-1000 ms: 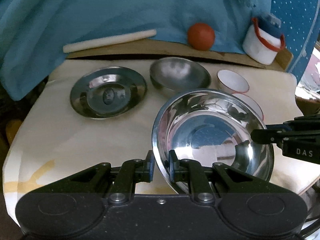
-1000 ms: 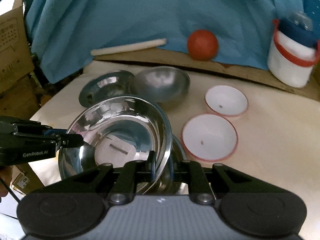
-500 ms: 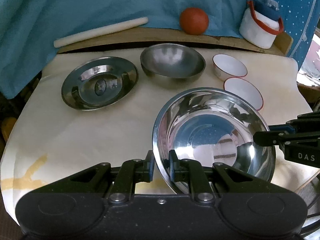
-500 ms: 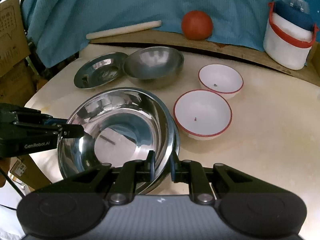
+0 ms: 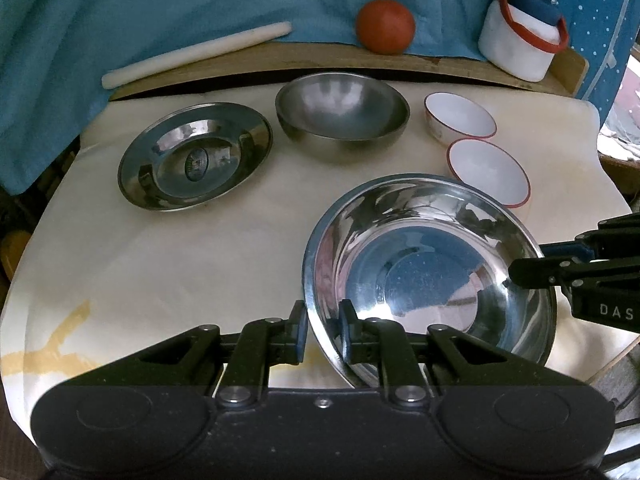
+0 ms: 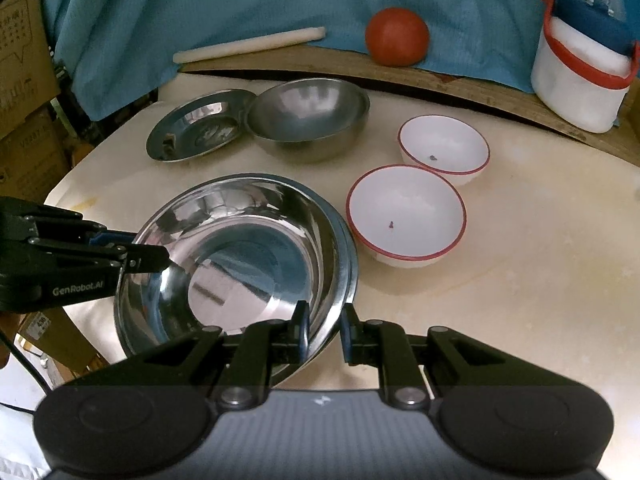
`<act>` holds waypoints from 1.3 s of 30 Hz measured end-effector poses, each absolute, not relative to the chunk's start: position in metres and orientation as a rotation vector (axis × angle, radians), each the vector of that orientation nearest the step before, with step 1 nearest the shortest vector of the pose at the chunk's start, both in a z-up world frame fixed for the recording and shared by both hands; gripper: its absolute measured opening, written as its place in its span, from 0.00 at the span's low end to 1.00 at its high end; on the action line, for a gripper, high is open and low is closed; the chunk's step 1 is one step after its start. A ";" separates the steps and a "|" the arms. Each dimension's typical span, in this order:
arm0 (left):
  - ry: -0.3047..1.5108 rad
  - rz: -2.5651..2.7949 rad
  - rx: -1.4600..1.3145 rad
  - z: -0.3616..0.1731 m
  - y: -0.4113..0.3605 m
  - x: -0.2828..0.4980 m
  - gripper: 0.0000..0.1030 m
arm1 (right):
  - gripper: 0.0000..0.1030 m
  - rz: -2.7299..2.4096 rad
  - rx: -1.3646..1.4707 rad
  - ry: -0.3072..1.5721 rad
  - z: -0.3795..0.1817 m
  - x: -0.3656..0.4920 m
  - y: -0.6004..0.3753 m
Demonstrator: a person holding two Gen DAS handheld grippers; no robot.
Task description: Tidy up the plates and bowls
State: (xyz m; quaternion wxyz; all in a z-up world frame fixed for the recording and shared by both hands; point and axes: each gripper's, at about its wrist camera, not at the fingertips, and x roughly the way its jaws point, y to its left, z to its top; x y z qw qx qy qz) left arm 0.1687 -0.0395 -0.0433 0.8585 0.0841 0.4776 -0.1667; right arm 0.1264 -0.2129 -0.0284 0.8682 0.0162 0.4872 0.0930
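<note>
A shiny steel bowl sits near the table's front, nested on a second steel dish whose rim shows under its right side. My left gripper is shut on the bowl's left rim, one finger inside and one outside. My right gripper is shut on the opposite rim in the same way. Each gripper shows in the other's view, the right gripper at the right and the left gripper at the left. Behind stand a steel plate, a matte steel bowl and two red-rimmed white bowls.
The cream table ends in a wooden ledge at the back with a white stick, a red ball and a white container with a red handle. Blue cloth hangs behind. Cardboard boxes stand off the table's left.
The shiny bowl has come down from a raised, tilted pose and now lies level on the dish beneath. Both grippers keep their grip on its rim.
</note>
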 end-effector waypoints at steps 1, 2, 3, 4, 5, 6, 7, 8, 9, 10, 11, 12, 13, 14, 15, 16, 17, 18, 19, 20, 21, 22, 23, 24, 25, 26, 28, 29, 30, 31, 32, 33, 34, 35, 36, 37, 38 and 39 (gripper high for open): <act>1.002 -0.349 0.178 -0.044 -0.040 0.169 0.17 | 0.18 0.195 0.033 1.020 -0.028 0.127 -0.213; 1.002 -0.349 0.179 -0.044 -0.040 0.169 0.17 | 0.18 0.196 0.031 1.020 -0.029 0.127 -0.213; 1.001 -0.348 0.181 -0.044 -0.040 0.169 0.17 | 0.18 0.196 0.029 1.018 -0.029 0.127 -0.212; 1.001 -0.348 0.182 -0.044 -0.040 0.169 0.17 | 0.18 0.196 0.026 1.017 -0.029 0.127 -0.212; 1.002 -0.348 0.183 -0.044 -0.040 0.170 0.18 | 0.18 0.196 0.024 1.017 -0.029 0.127 -0.212; 1.004 -0.347 0.183 -0.045 -0.041 0.170 0.18 | 0.18 0.196 0.021 1.016 -0.029 0.127 -0.212; 1.007 -0.348 0.184 -0.045 -0.040 0.170 0.18 | 0.18 0.195 0.019 1.015 -0.029 0.127 -0.211; 1.010 -0.348 0.184 -0.045 -0.041 0.171 0.18 | 0.18 0.195 0.017 1.015 -0.029 0.127 -0.211; 1.012 -0.348 0.185 -0.045 -0.041 0.172 0.18 | 0.18 0.194 0.014 1.014 -0.029 0.127 -0.210; 1.013 -0.349 0.186 -0.045 -0.041 0.172 0.18 | 0.18 0.194 0.012 1.014 -0.029 0.127 -0.210; 1.014 -0.349 0.187 -0.046 -0.042 0.173 0.19 | 0.18 0.193 0.009 1.013 -0.029 0.127 -0.210; 1.016 -0.349 0.187 -0.046 -0.042 0.174 0.19 | 0.18 0.193 0.007 1.012 -0.029 0.127 -0.210; 1.017 -0.350 0.187 -0.046 -0.042 0.175 0.19 | 0.19 0.186 0.008 1.019 -0.029 0.126 -0.209; 1.018 -0.349 0.187 -0.047 -0.043 0.176 0.19 | 0.19 0.187 0.006 1.018 -0.028 0.126 -0.208; 1.021 -0.351 0.186 -0.047 -0.043 0.176 0.19 | 0.20 0.188 0.004 1.017 -0.028 0.126 -0.208; 1.023 -0.351 0.184 -0.047 -0.043 0.177 0.19 | 0.21 0.187 0.001 1.016 -0.028 0.127 -0.208; 1.025 -0.352 0.183 -0.048 -0.043 0.178 0.19 | 0.21 0.186 -0.003 1.015 -0.028 0.127 -0.207; 1.028 -0.350 0.182 -0.048 -0.043 0.179 0.19 | 0.21 0.186 -0.005 1.014 -0.028 0.128 -0.207; 1.032 -0.347 0.182 -0.049 -0.042 0.180 0.19 | 0.21 0.185 -0.006 1.013 -0.028 0.128 -0.207; 1.032 -0.346 0.179 -0.049 -0.042 0.181 0.19 | 0.22 0.183 -0.007 1.012 -0.028 0.129 -0.206; 1.029 -0.345 0.178 -0.048 -0.042 0.182 0.19 | 0.25 0.181 -0.010 1.010 -0.028 0.129 -0.206; 1.025 -0.343 0.179 -0.047 -0.041 0.182 0.20 | 0.26 0.177 -0.012 1.014 -0.028 0.130 -0.205; 1.022 -0.340 0.182 -0.047 -0.041 0.183 0.20 | 0.26 0.174 -0.012 1.016 -0.029 0.130 -0.205; 1.021 -0.335 0.182 -0.047 -0.040 0.184 0.20 | 0.27 0.171 -0.010 1.017 -0.029 0.131 -0.205; 1.022 -0.331 0.180 -0.047 -0.038 0.185 0.25 | 0.28 0.169 -0.011 1.016 -0.029 0.132 -0.205; 1.021 -0.327 0.174 -0.047 -0.036 0.186 0.28 | 0.28 0.168 -0.011 1.012 -0.028 0.132 -0.205; 1.019 -0.322 0.165 -0.045 -0.032 0.187 0.33 | 0.31 0.175 -0.017 0.997 -0.025 0.132 -0.203; 1.016 -0.319 0.162 -0.045 -0.030 0.189 0.35 | 0.33 0.174 -0.027 0.991 -0.023 0.132 -0.201; 1.011 -0.311 0.161 -0.044 -0.028 0.190 0.41 | 0.38 0.170 -0.033 0.987 -0.022 0.132 -0.200; 1.005 -0.302 0.161 -0.043 -0.026 0.190 0.49 | 0.44 0.166 -0.034 0.983 -0.022 0.133 -0.200; 0.999 -0.292 0.160 -0.041 -0.022 0.191 0.55 | 0.46 0.165 -0.031 0.979 -0.021 0.133 -0.200; 0.991 -0.278 0.156 -0.039 -0.019 0.192 0.58 | 0.50 0.163 -0.026 0.975 -0.020 0.134 -0.200; 0.985 -0.269 0.150 -0.038 -0.015 0.193 0.61 | 0.55 0.162 -0.023 0.969 -0.019 0.134 -0.200; 0.980 -0.259 0.143 -0.036 -0.010 0.194 0.64 | 0.57 0.160 -0.022 0.962 -0.018 0.134 -0.199; 0.977 -0.249 0.137 -0.035 -0.006 0.196 0.69 | 0.62 0.159 -0.020 0.957 -0.018 0.135 -0.198; 0.972 -0.229 0.131 -0.034 -0.001 0.198 0.76 | 0.68 0.159 -0.018 0.951 -0.017 0.135 -0.197; 0.968 -0.210 0.127 -0.033 0.004 0.200 0.81 | 0.70 0.161 -0.013 0.945 -0.016 0.136 -0.195; 0.964 -0.192 0.124 -0.032 0.009 0.202 0.83 | 0.76 0.164 -0.009 0.939 -0.016 0.137 -0.194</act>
